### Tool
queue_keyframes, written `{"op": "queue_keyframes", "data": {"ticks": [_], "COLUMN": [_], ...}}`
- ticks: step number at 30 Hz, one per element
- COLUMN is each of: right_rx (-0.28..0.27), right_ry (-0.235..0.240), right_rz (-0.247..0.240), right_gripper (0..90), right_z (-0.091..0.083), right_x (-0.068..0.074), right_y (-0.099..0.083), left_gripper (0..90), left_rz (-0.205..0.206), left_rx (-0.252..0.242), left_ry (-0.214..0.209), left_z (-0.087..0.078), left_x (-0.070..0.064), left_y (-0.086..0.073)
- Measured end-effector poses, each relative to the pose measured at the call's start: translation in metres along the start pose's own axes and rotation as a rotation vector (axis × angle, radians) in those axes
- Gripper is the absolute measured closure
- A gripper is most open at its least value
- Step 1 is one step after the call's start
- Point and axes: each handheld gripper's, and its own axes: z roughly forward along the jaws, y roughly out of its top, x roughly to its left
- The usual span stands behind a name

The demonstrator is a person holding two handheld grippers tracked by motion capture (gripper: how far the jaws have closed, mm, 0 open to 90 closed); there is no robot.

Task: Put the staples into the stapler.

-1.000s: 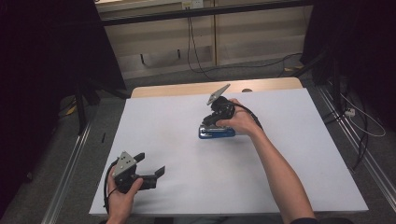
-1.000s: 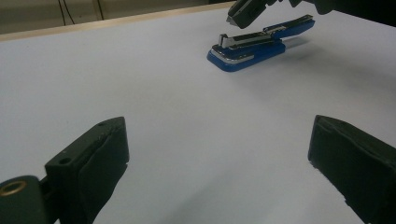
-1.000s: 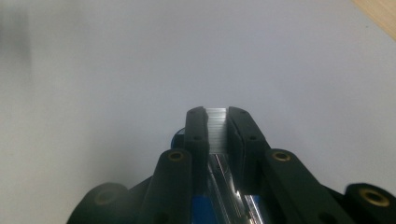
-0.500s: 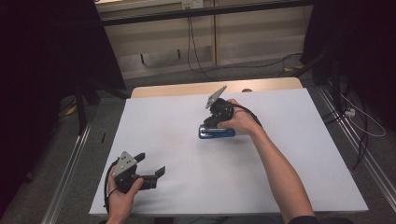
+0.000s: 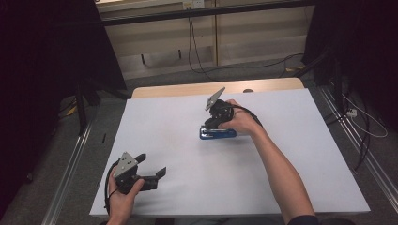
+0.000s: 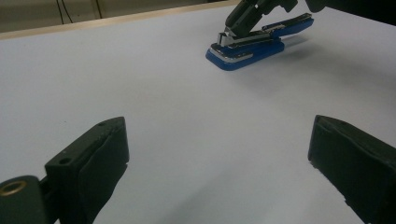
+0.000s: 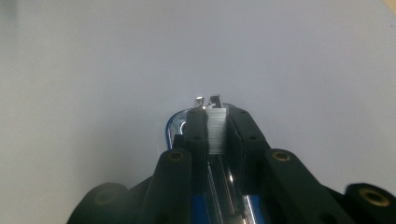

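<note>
R arm stretched fwd over white table point(image 5: 300, 154), hand wrapped round right gripper point(image 5: 217, 123), tipped down onto blue stapler point(image 5: 217, 133) mid-table; jaws pinch a silver staple strip point(image 7: 216, 130) over the open stapler's metal channel. Left gripper point(image 5: 151, 168) held low at near L edge, jaws spread wide, nothing between; stapler well ahead of it, to its right.

My left gripper point(image 5: 149, 170) sat at seven o'clock, jaws spread wide. My right gripper point(image 5: 212, 123), near centre, was clamped tight, arm outstretched.
</note>
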Motion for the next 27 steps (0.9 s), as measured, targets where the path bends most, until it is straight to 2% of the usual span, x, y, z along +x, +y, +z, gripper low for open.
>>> {"op": "queue_keyframes", "data": {"ticks": [27], "right_rx": [-0.003], "right_ry": [0.015], "right_rz": [-0.035], "right_gripper": [79.1], "right_z": [0.0036], "right_x": [-0.0025], "right_y": [0.0012], "left_gripper": [5.3], "left_rz": [-0.001], "left_rx": [-0.009], "left_ry": [0.002], "left_z": [-0.0006], "left_x": [-0.0004], "left_y": [0.0004]}}
